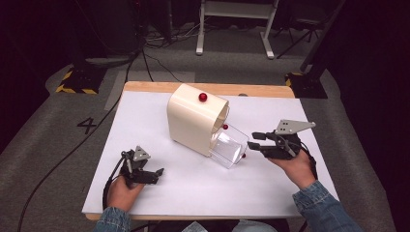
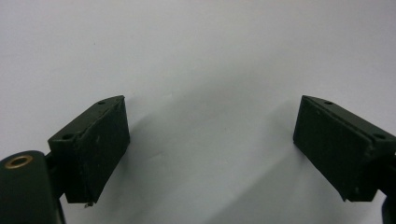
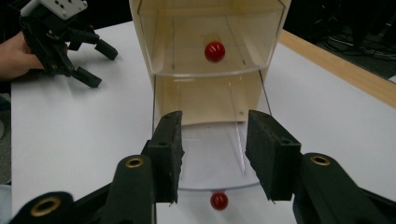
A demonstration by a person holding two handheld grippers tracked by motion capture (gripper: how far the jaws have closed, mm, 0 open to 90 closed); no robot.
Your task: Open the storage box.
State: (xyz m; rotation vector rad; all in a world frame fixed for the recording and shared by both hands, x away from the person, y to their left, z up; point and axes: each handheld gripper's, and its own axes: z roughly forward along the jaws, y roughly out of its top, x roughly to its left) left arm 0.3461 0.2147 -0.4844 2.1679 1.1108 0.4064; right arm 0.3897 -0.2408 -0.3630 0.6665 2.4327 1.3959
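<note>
A cream cabinet (image 1: 193, 121) stands mid-table with a red ball (image 1: 202, 97) on its top. Its lower clear drawer (image 1: 229, 145) is pulled out toward my right gripper (image 1: 253, 141). In the right gripper view that gripper (image 3: 214, 135) is open, its jaws hovering over the drawer's front (image 3: 210, 154), with the drawer's red knob (image 3: 219, 200) just below and untouched. The upper drawer's knob (image 3: 215, 51) shows behind. My left gripper (image 1: 159, 175) rests open on the table at the front left, with nothing between its jaws (image 2: 212, 126).
The white tabletop (image 1: 193, 188) has a wooden rim along its far edge (image 1: 261, 90). Grey floor, cables and a white stand (image 1: 234, 29) lie beyond. A person's hands and denim sleeves come in from the bottom.
</note>
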